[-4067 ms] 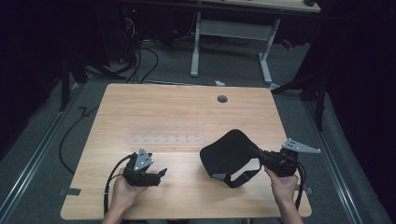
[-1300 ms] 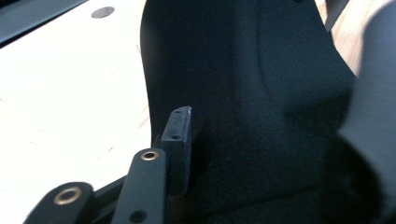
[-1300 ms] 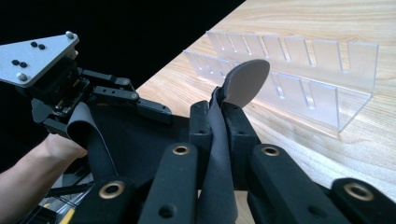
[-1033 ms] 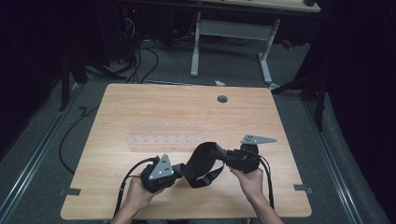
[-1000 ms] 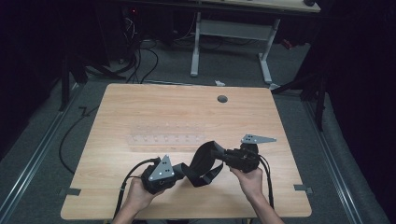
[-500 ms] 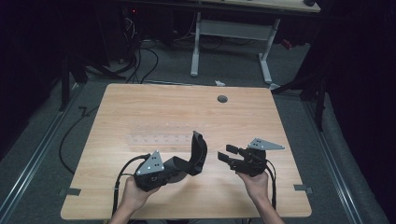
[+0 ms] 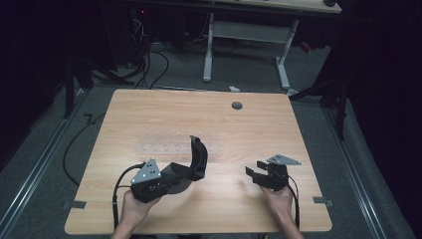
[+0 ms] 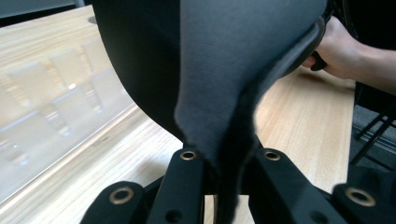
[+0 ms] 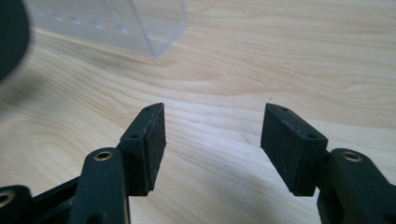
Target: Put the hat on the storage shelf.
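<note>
Left gripper [image 7: 171,175] clenched on one end of a black sleep mask [image 7: 195,160]; mask stands up off the worktop [image 7: 149,114] in a curve, near the front edge, left of centre; in the left gripper view its fabric [image 8: 219,70] is pinched tight between the jaws; right gripper [image 7: 254,174] released, jaws have just been opening, nothing between them, apart from the mask; clear plastic tray [image 7: 164,144] just behind the mask.

A light wooden table [image 7: 149,114] fills the middle of the high view. A clear plastic tray [image 7: 164,144] lies near its middle, and a small round grey hole [image 7: 237,105] sits near the top edge. A white desk frame [image 7: 244,40] stands on the grey floor [image 7: 45,164] at the top.
</note>
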A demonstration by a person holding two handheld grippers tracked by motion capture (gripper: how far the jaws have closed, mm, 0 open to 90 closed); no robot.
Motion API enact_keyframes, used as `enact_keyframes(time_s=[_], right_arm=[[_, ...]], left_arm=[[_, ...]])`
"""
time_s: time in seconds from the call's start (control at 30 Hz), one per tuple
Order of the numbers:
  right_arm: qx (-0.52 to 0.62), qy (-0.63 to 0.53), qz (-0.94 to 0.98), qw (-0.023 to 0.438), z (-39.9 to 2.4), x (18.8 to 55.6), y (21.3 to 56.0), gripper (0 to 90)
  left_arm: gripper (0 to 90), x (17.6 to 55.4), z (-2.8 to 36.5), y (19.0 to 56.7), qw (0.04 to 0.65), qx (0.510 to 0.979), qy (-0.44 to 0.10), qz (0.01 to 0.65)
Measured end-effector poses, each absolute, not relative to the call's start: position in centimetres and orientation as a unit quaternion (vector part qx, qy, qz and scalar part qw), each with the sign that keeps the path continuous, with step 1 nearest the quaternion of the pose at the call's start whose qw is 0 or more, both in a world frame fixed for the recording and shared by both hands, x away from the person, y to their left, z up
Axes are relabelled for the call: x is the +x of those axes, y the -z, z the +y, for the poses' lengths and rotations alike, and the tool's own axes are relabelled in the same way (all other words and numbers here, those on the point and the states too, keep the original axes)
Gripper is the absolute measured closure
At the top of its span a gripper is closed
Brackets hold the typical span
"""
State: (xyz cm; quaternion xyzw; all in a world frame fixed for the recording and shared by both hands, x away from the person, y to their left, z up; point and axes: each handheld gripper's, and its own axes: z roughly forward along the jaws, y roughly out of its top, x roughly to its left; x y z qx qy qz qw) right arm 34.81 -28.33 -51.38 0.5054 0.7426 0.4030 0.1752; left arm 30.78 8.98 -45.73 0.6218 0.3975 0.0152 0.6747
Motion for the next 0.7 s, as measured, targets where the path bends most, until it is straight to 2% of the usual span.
enact_keyframes(time_s=[0.57,0.7], right_arm=[[0.51,-0.323,0.763,0.231,-27.9,35.5,53.1,39.6],[0.513,-0.322,0.762,0.229,-27.9,35.6,53.1,38.6]], left_arm=[[85.9,32.1,11.7,43.7,0.701,0.577,-0.046,0.417],[86.0,32.7,12.6,43.1,0.706,0.566,-0.055,0.422]])
